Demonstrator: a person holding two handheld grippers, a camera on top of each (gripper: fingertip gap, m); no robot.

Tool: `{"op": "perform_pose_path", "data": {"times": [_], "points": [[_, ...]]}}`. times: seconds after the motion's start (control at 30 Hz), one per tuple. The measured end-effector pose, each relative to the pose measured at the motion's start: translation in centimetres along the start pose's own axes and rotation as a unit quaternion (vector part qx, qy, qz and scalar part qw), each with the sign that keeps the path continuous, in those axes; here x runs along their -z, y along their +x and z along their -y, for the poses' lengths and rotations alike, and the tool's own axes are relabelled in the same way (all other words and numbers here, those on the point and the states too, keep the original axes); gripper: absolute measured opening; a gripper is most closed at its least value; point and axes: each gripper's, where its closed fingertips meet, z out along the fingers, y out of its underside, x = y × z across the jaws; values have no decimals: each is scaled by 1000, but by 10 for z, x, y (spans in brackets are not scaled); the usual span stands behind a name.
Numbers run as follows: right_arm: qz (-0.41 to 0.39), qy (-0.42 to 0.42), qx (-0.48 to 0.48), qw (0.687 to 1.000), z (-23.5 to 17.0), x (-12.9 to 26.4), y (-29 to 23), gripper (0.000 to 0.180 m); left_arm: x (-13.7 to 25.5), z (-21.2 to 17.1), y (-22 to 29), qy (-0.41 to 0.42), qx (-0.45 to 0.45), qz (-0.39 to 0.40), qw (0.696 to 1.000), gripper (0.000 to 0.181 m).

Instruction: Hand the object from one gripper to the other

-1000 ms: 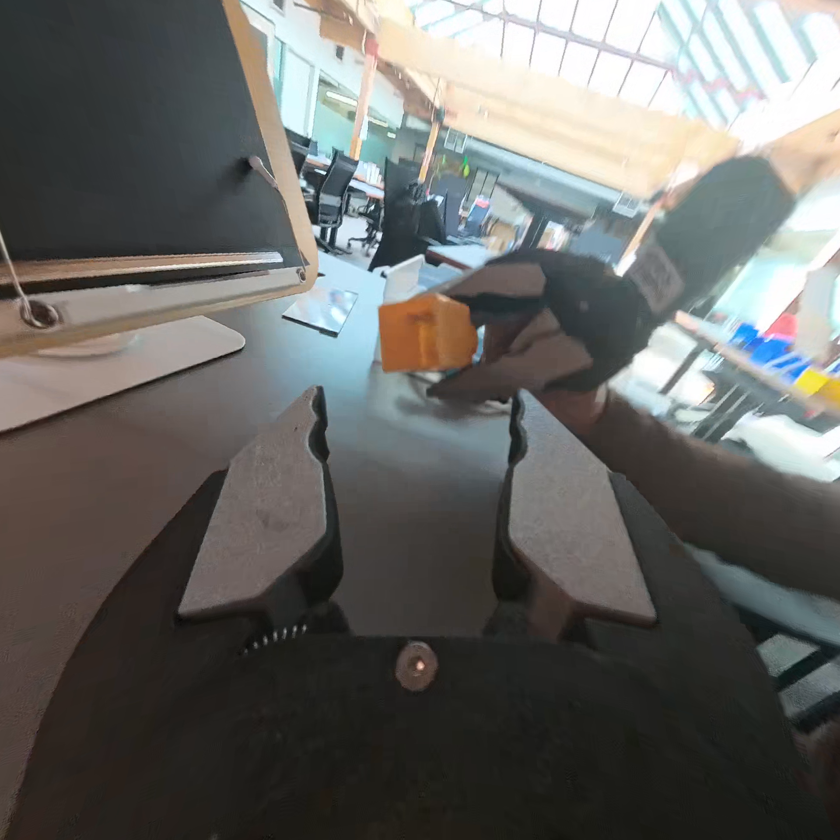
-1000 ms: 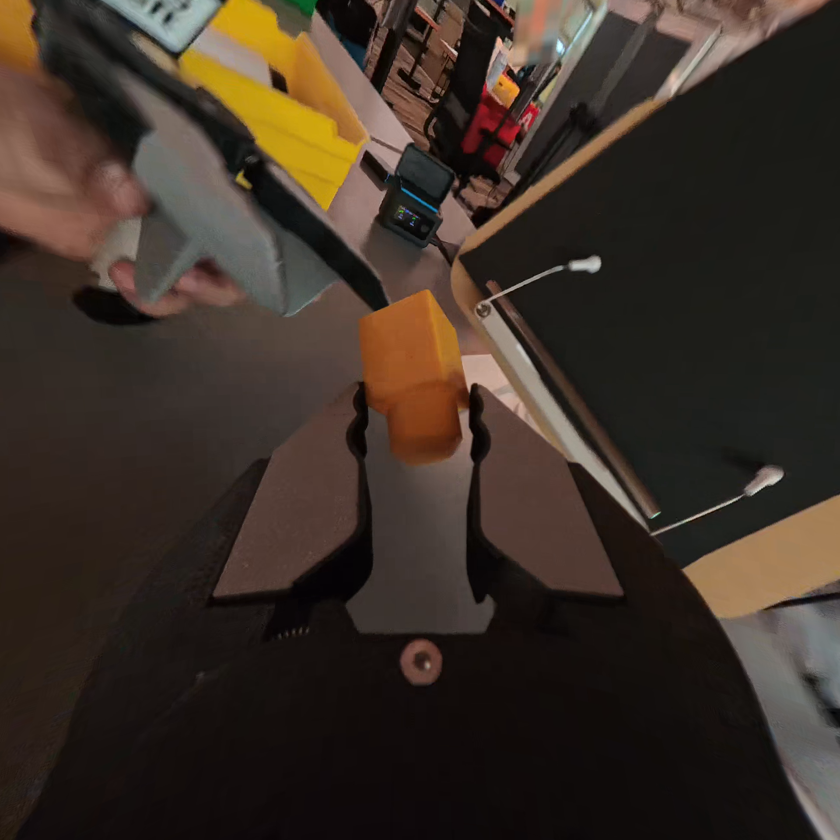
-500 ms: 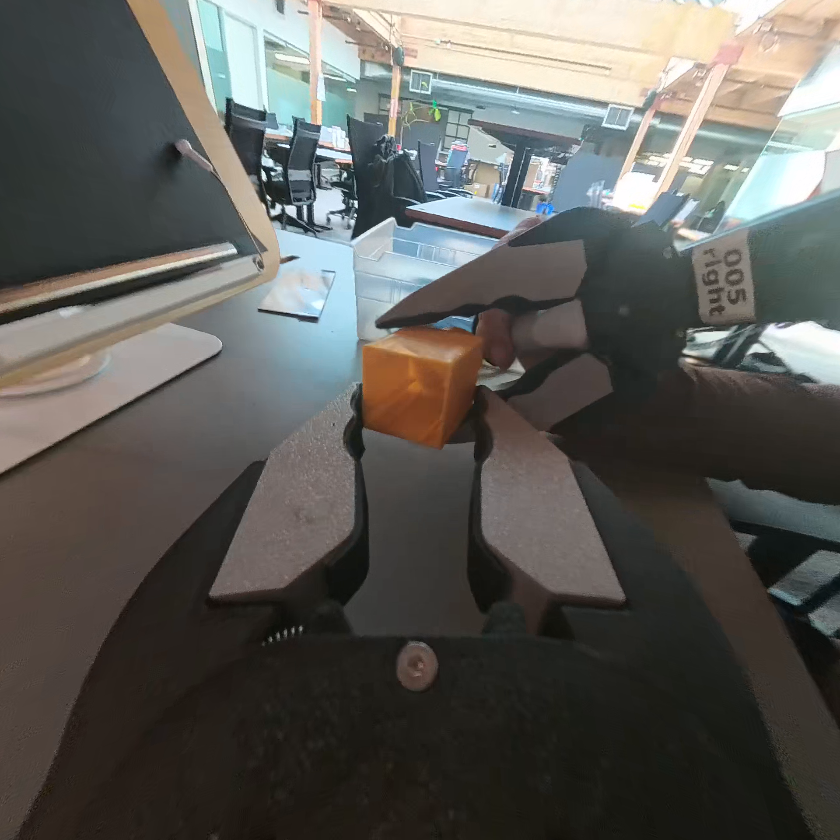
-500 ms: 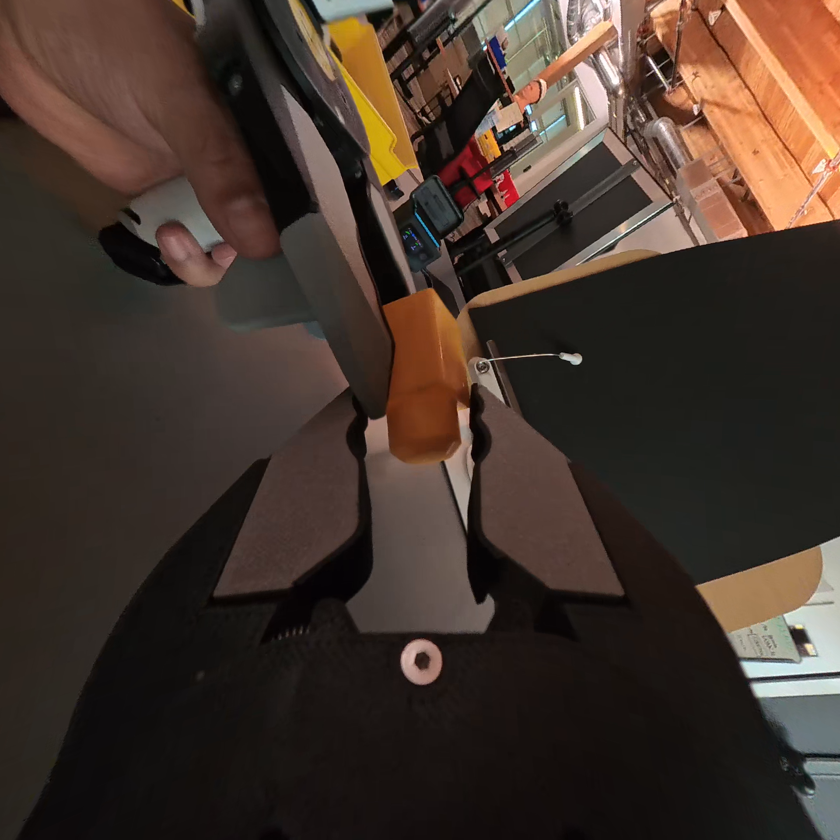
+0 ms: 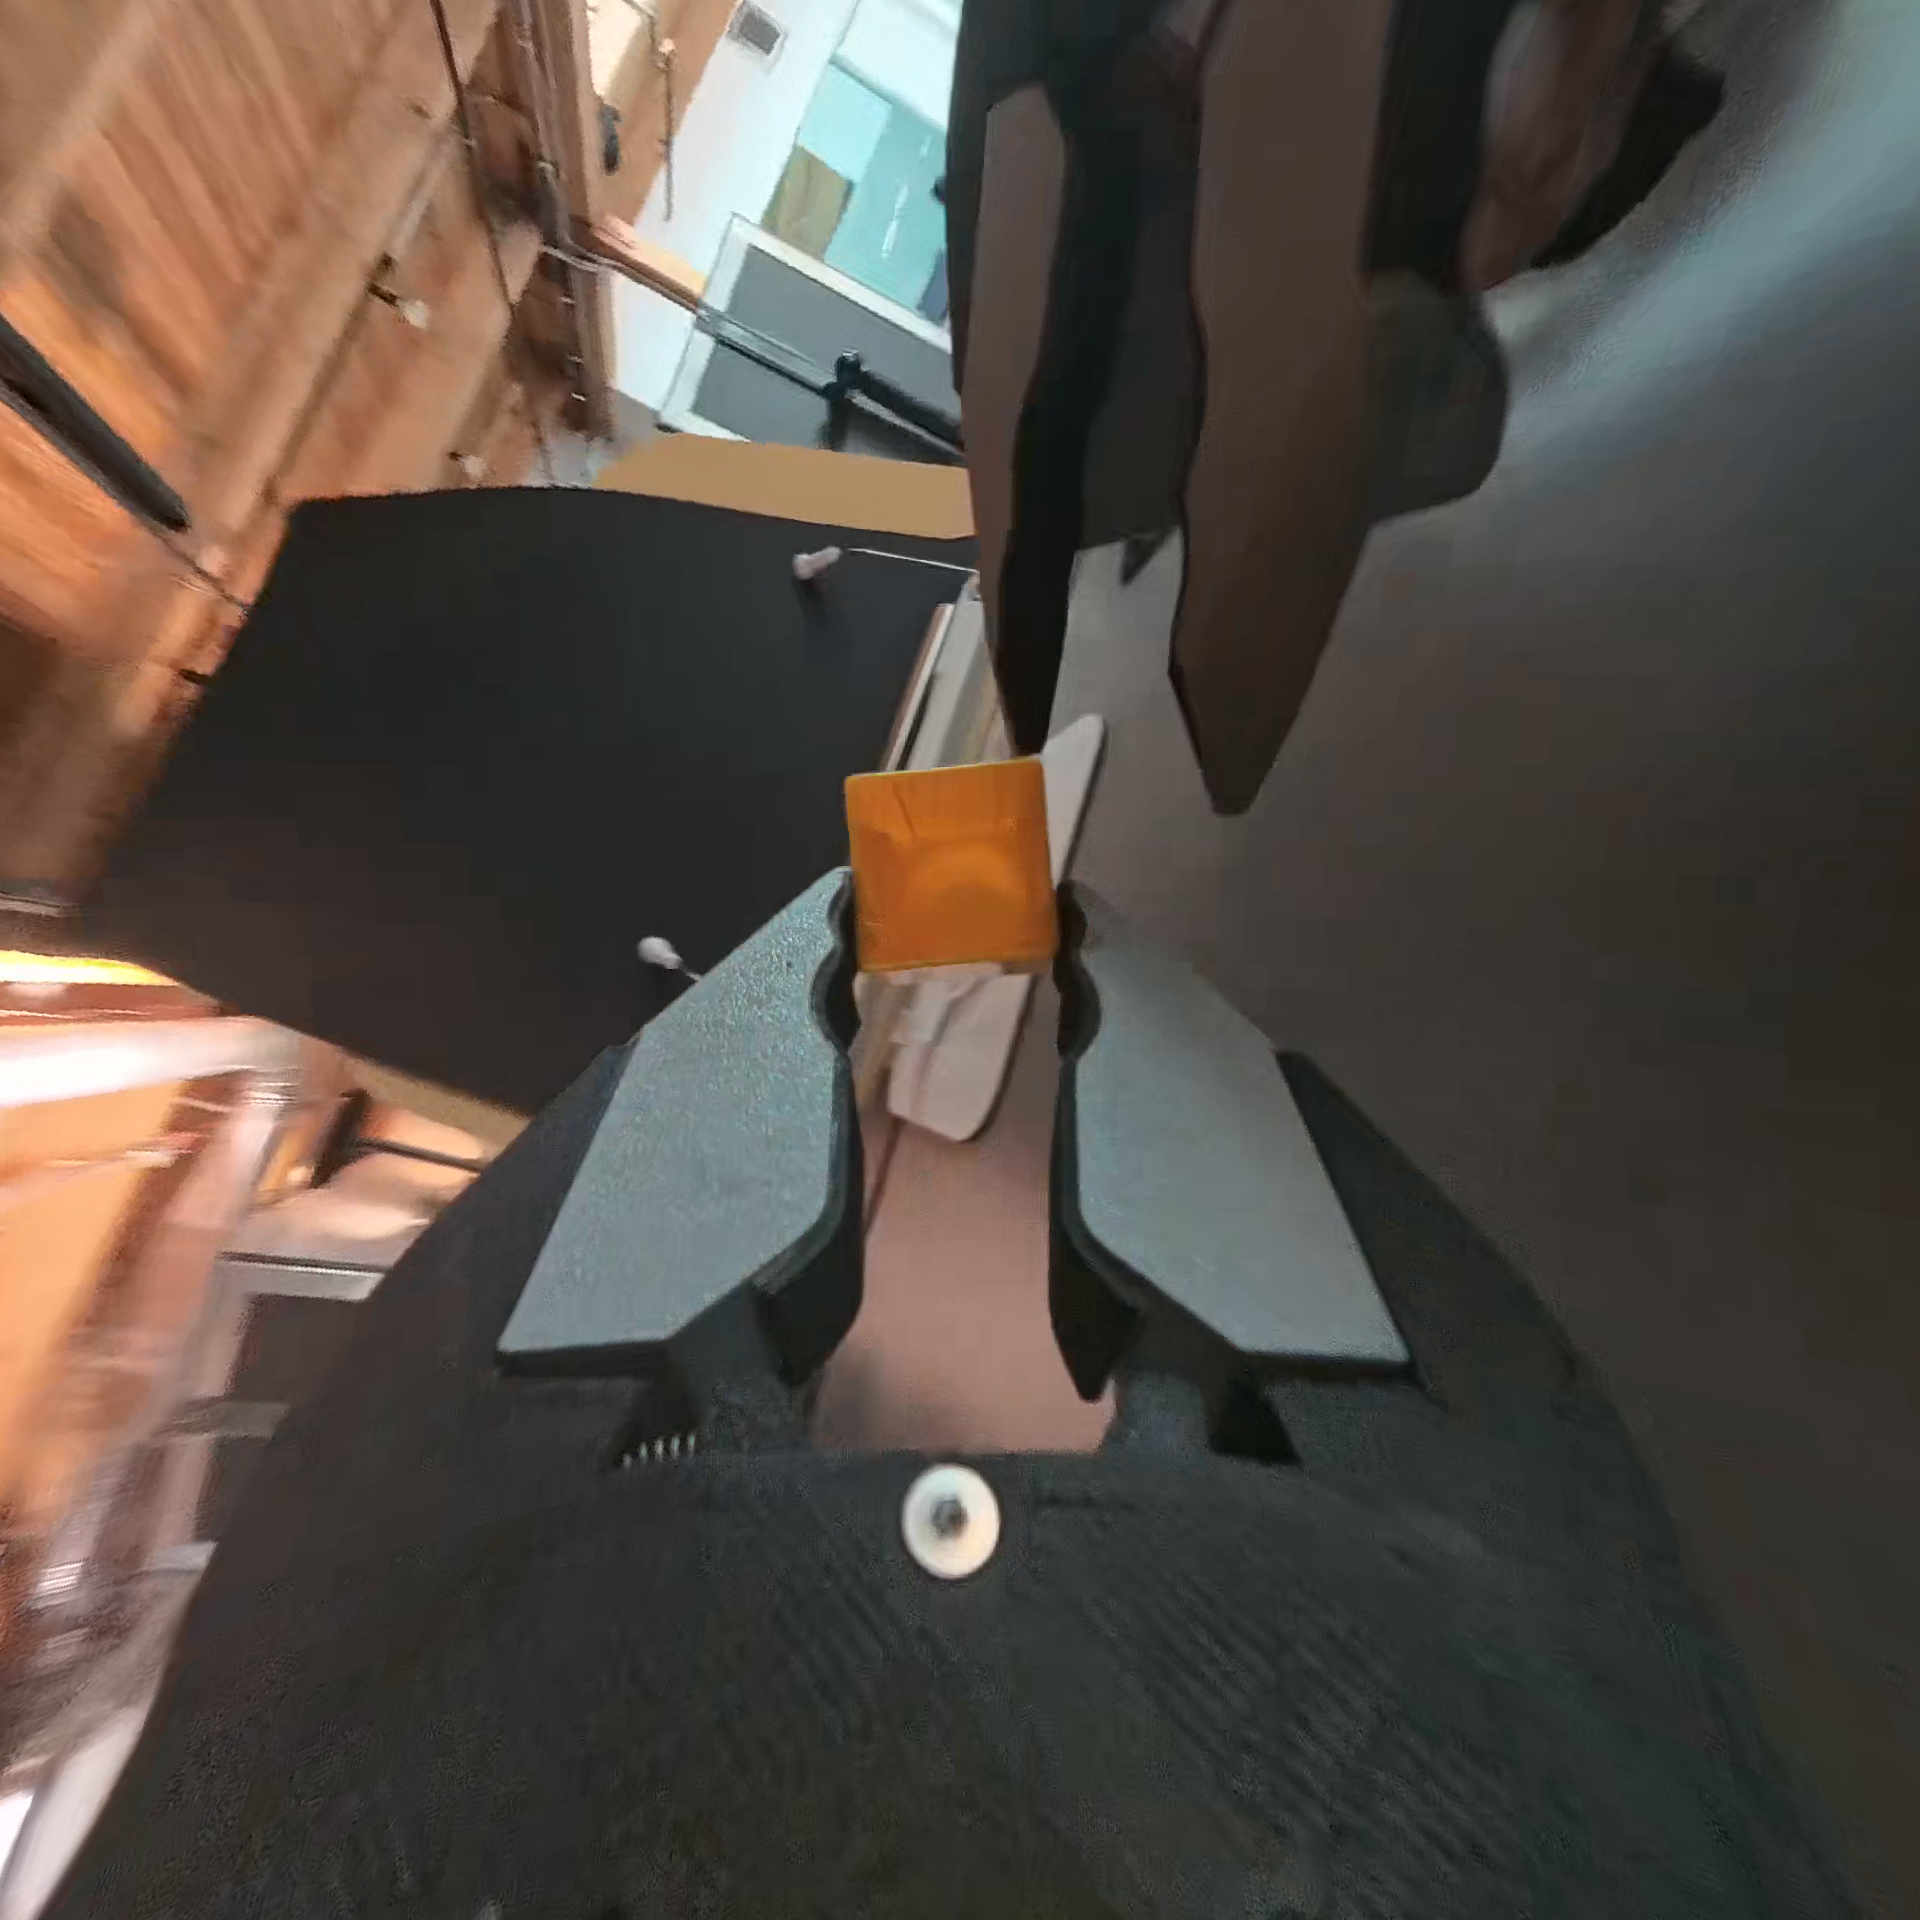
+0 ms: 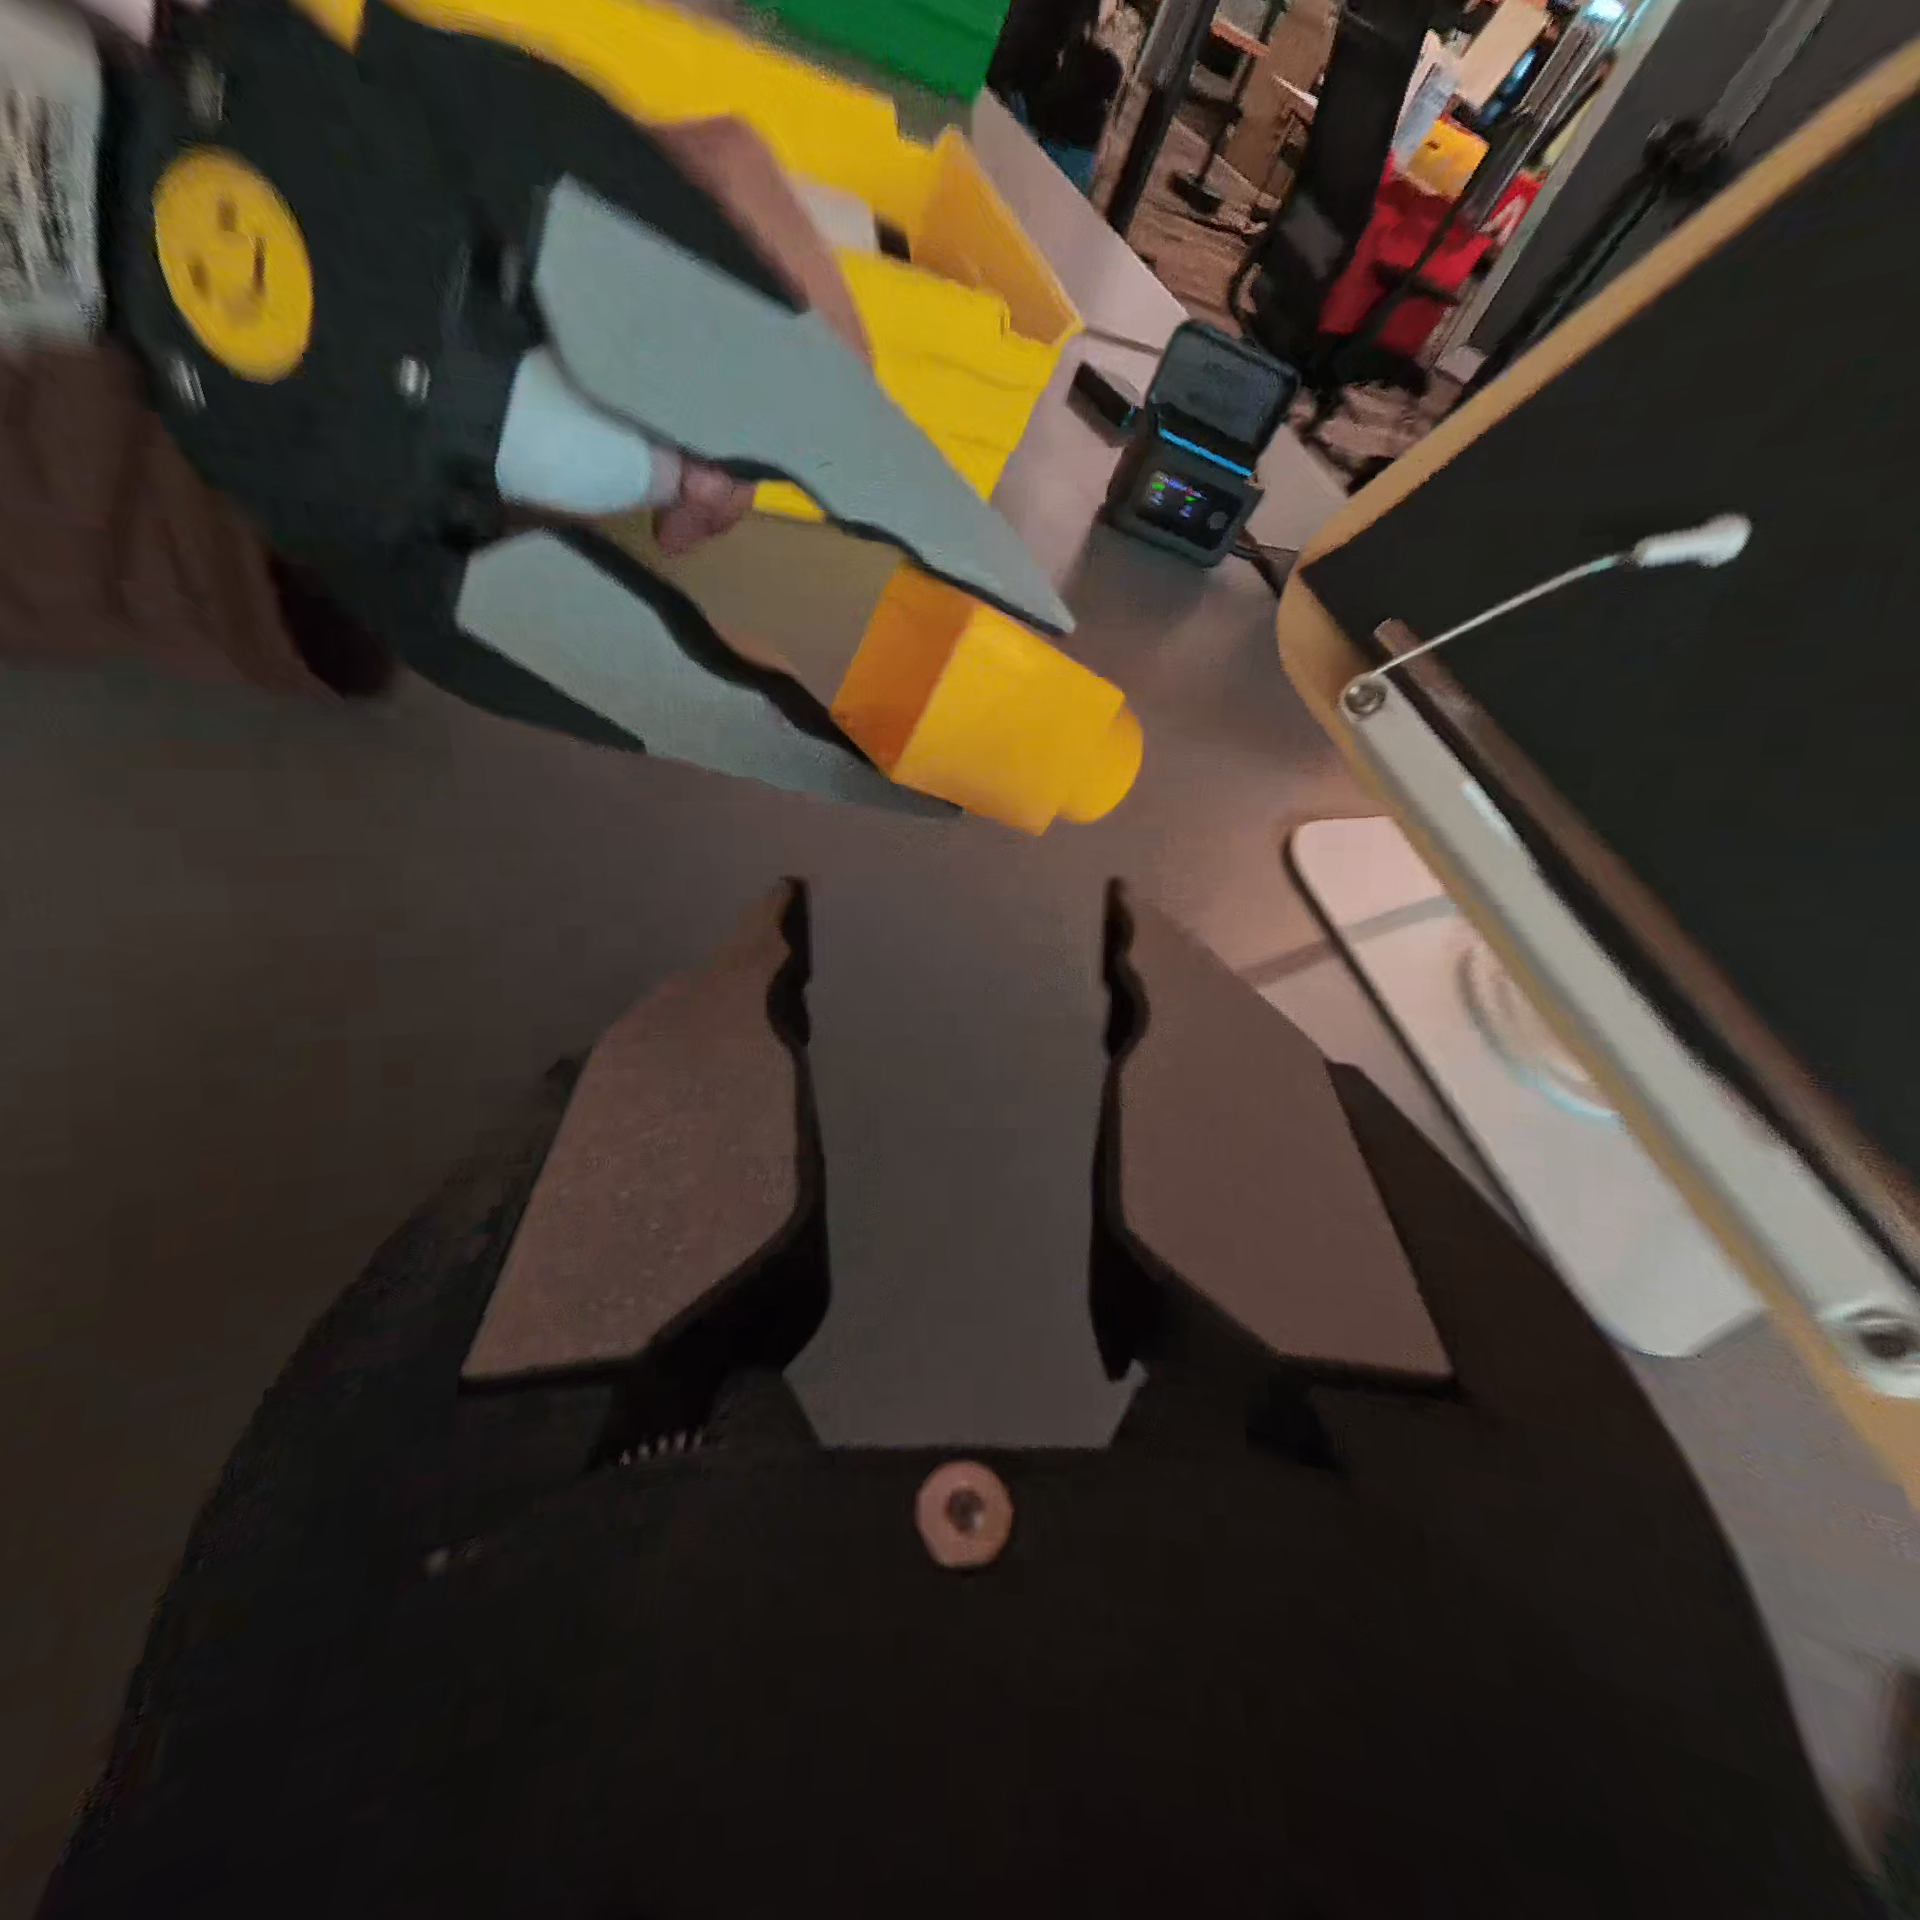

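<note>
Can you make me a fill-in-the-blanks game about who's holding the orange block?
1. The orange block is pinched between the fingers of the ____ gripper.
2. The right gripper holds ____.
3. The right gripper's fingers are ____.
4. The bins behind the left gripper are ____ in colour.

Missing words: left; nothing; open; yellow

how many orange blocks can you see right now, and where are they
1. The orange block is clamped between the fingertips of the left gripper, held above the dark table. The right gripper is open and empty just beside it. No other block shows.
</note>
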Motion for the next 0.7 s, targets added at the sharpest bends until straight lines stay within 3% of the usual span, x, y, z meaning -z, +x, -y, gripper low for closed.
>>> {"op": "perform_pose_path", "data": {"times": [0.1, 0.23, 0.27, 0.37, 0.53, 0.7], "points": [[86, 63, -136, 985, 16, 2, -7, 81, 3, 8, -12, 1, -64, 49, 997, 34], [167, 134, -241, 947, 37, 4, -15, 85, 5, 21, -10, 12, -147, 72, 986, 33], [165, 140, -245, 945, 38, 3, -15, 81, 5, 25, -7, 18, -154, 68, 986, 33], [113, 113, -199, 967, 27, -3, -8, 45, 5, 32, 0, 32, -149, 61, 986, 34], [86, 104, -140, 981, 29, 1, -7, 37, 8, 39, -2, 60, -89, 52, 993, 35], [48, 91, -137, 985, 26, 0, 2, 37, 4, 33, -3, 45, -87, 65, 993, 35]]}}
